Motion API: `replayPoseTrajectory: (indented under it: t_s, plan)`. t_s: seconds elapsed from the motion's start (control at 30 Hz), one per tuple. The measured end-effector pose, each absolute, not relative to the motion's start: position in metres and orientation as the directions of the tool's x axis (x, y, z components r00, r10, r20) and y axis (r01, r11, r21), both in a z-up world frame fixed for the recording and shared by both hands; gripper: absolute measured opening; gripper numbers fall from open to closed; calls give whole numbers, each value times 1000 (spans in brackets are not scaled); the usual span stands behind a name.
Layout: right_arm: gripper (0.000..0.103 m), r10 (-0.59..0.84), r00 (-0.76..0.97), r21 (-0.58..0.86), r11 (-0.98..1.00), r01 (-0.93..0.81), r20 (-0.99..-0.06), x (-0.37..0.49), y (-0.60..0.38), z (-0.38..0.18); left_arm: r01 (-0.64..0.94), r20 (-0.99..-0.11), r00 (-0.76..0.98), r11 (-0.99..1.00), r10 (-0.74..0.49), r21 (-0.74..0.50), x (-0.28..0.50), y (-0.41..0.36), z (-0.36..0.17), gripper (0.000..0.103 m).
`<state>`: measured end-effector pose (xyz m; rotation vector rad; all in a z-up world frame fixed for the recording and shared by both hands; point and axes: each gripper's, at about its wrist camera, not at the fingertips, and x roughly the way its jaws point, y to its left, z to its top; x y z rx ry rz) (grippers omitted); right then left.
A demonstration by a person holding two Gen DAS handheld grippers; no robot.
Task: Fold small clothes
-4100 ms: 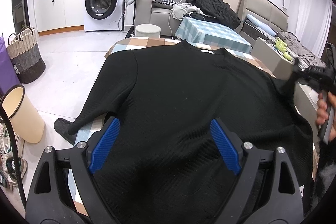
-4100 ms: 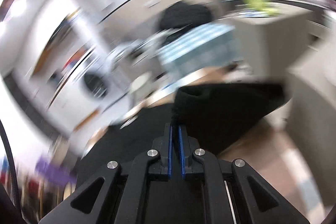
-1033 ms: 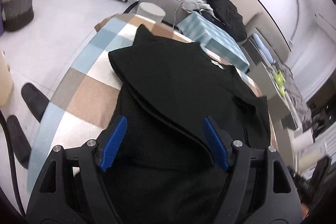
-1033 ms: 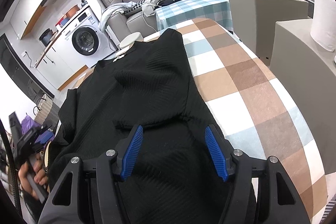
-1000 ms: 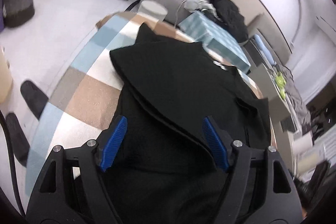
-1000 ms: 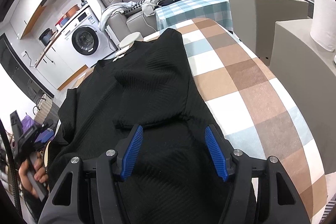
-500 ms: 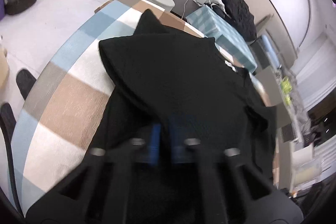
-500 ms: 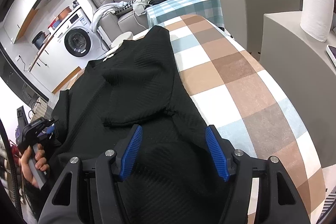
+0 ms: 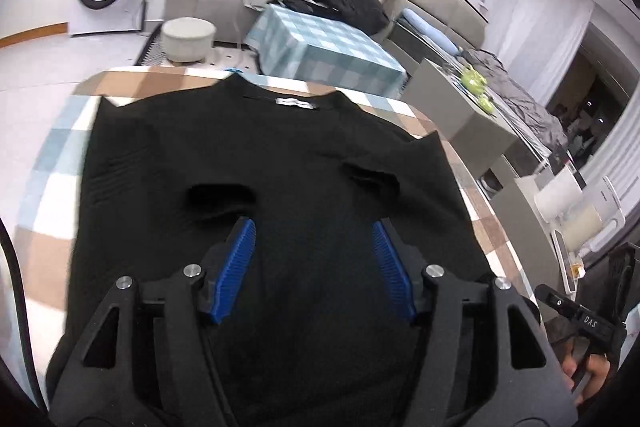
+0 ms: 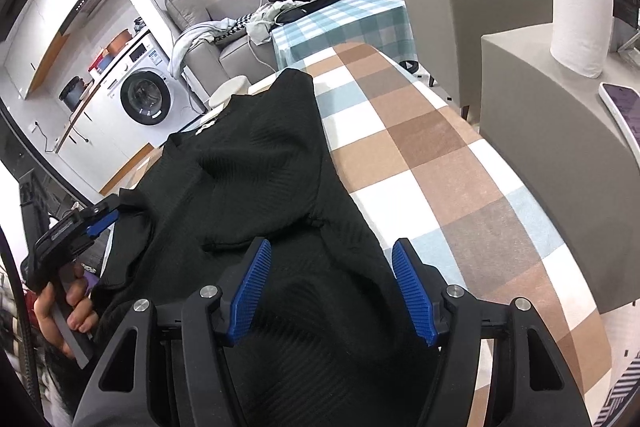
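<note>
Checked cloth covers the table [image 10: 432, 155], where the black top [image 9: 280, 163] lies flat, both sleeves folded inward. Left gripper [image 9: 314, 267], jaws just reopened, and right gripper [image 10: 332, 285] hover released above its near hem [image 10: 320, 359], probably next to be pinched and carried far; that edge is hidden.

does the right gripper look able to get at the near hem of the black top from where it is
Probably yes. The right gripper hangs open right over the near end of the black top, nothing lies on the cloth there, and the left gripper is off at the far side.
</note>
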<state>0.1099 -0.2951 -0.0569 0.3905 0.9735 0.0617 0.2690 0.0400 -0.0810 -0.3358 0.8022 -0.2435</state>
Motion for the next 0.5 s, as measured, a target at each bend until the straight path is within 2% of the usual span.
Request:
replayPoseTrajectory:
  t_s: [0.27,0.5]
  plan:
    - [65,247,560,368,923,113,-791,108,-298,-59,-94,-671,690,886,-271,-454,215,103,-93,63]
    - [65,252,540,359,928,101,-803,105,-301,-64,-185,-701,696,904,-156,-385,152,128,-94,63]
